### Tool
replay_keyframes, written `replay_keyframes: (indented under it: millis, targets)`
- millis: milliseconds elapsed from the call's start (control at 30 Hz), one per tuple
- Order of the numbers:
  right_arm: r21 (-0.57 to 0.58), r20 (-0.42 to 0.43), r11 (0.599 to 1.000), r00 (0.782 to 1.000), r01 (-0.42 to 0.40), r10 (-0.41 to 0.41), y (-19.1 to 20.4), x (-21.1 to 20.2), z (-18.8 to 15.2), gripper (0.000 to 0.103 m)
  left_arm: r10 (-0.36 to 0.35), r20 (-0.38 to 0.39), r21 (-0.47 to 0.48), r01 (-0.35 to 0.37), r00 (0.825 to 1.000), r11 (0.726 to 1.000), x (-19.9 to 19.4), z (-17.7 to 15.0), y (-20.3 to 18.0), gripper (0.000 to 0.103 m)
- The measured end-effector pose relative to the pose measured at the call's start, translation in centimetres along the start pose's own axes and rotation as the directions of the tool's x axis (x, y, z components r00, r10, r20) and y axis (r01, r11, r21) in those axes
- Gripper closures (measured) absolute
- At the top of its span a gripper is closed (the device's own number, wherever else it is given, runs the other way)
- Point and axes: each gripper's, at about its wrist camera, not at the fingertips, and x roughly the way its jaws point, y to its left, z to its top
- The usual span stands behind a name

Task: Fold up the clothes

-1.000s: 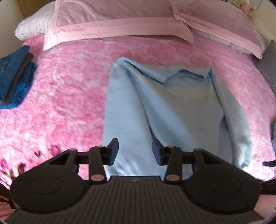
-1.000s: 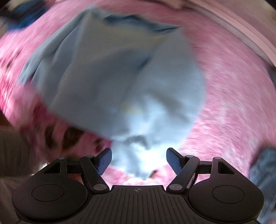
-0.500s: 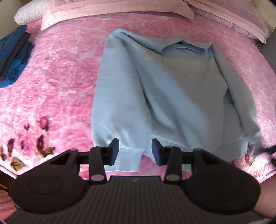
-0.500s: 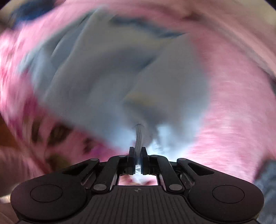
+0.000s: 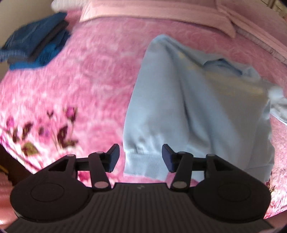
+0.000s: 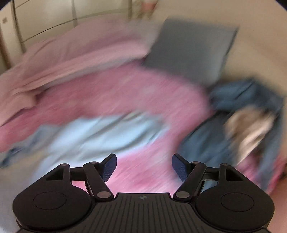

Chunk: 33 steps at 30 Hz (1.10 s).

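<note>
Pale blue knit: the sweatshirt (image 5: 197, 107) lies face up on the pink bedspread (image 5: 89, 80), collar toward the pillows (image 5: 161, 10), body smoothed out. Left wrist view: compared with a second ago the camera sits lower and closer to the near hem, and the ribbed cuff (image 5: 143, 161) of the sleeve on the picture's left now lies directly between the fingers of the left gripper (image 5: 140, 157). Its jaws have just been opening further; they stand spread, pads clear of the cloth on both sides, nothing pinched. Judgement: this is the approach for a grasp on that cuff, likely to fold the sleeve across the body. A folded dark blue pile (image 5: 35, 46) sits well apart, up left. Right wrist view, heavily blurred: half a second ago these jaws were pressed together on a fold of the blue fabric; now the right gripper (image 6: 143, 166) is spread wide and empty, bare bedspread between its fingers, the sweatshirt off to the picture's left. It now faces a heap of denim-blue clothes (image 6: 242, 125) and a grey cushion (image 6: 193, 50). Judgement: right-side sleeve released; left side pending.
</note>
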Motion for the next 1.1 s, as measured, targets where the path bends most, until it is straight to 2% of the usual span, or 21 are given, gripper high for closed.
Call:
replay_keyframes:
  millis: [33, 67, 167, 200, 233, 333, 500, 567, 667, 733, 833, 900, 967, 1033, 1067, 1100]
  targets:
    - [0.029, -0.048, 0.998, 0.998, -0.05, 0.051, 0.5, 0.6, -1.3, 0.031, -0.005, -0.007, -0.034, 0.005, 1.0, 0.999, 0.6, -0.6, 0.4, 0.055]
    - [0.028, -0.101, 0.991, 0.986, -0.128, 0.13, 1.1, 1.4, -2.8, 0.031, -0.011, -0.014, -0.067, 0.01, 1.0, 0.998, 1.3, -1.1, 0.7, 0.055]
    - [0.084, -0.229, 0.974, 0.947, -0.209, 0.223, 2.7, 3.4, -6.7, 0.031, -0.054, -0.018, -0.193, 0.05, 0.998, 0.98, 3.3, -2.8, 2.1, 0.054]
    - [0.094, -0.27, 0.969, 0.931, -0.228, 0.245, 3.4, 4.1, -8.1, 0.031, -0.071, -0.017, -0.238, 0.065, 0.997, 0.969, 4.0, -3.3, 2.6, 0.054]
    - [0.084, -0.293, 0.969, 0.924, -0.231, 0.246, 3.9, 4.5, -9.0, 0.031, -0.092, -0.015, -0.295, 0.084, 0.996, 0.952, 4.8, -3.8, 3.1, 0.054]
    - [0.049, -0.337, 0.97, 0.91, -0.237, 0.239, 5.0, 5.4, -10.8, 0.031, -0.157, 0.005, -0.462, 0.142, 0.988, 0.876, 7.2, -5.3, 4.5, 0.054]
    - [0.003, -0.356, 0.973, 0.909, -0.232, 0.218, 7.0, 5.9, -12.9, 0.031, -0.22, 0.07, -0.665, 0.21, 0.973, 0.717, 9.9, -6.9, 6.1, 0.054]
    - [-0.015, -0.37, 0.976, 0.908, -0.219, 0.198, 7.4, 6.6, -13.1, 0.031, -0.224, 0.087, -0.687, 0.221, 0.971, 0.693, 10.6, -6.9, 6.3, 0.053]
    - [-0.018, -0.387, 0.978, 0.903, -0.209, 0.186, 8.3, 7.7, -13.7, 0.031, -0.211, 0.089, -0.669, 0.216, 0.973, 0.712, 10.8, -6.6, 6.2, 0.058]
    - [-0.012, -0.398, 0.978, 0.898, -0.208, 0.186, 9.0, 8.2, -14.1, 0.031, -0.188, 0.082, -0.633, 0.197, 0.979, 0.748, 10.8, -6.3, 6.3, 0.103]
    - [-0.028, -0.394, 0.979, 0.902, -0.201, 0.174, 9.8, 8.4, -14.1, 0.031, -0.157, 0.093, -0.56, 0.182, 0.983, 0.808, 10.5, -4.8, 7.2, 0.103]
    - [-0.04, -0.38, 0.979, 0.91, -0.198, 0.168, 10.3, 8.3, -13.7, 0.031, -0.101, 0.137, -0.462, 0.154, 0.985, 0.874, 9.4, -2.3, 7.9, 0.103]
    - [-0.049, -0.356, 0.98, 0.92, -0.192, 0.163, 10.8, 8.2, -13.0, 0.031, -0.053, 0.208, -0.352, 0.125, 0.977, 0.928, 7.8, 0.7, 8.9, 0.103]
    - [-0.042, -0.343, 0.981, 0.925, -0.187, 0.162, 11.1, 8.2, -12.1, 0.031, -0.054, 0.242, -0.269, 0.12, 0.969, 0.956, 6.3, 3.2, 10.1, 0.103]
    - [-0.033, -0.34, 0.982, 0.926, -0.187, 0.165, 11.3, 8.3, -11.6, 0.031, -0.06, 0.228, -0.234, 0.114, 0.972, 0.965, 5.9, 4.2, 10.6, 0.103]
    - [-0.025, -0.334, 0.983, 0.928, -0.184, 0.165, 11.5, 8.3, -11.2, 0.031, -0.071, 0.197, -0.238, 0.118, 0.978, 0.964, 5.8, 4.0, 10.8, 0.102]
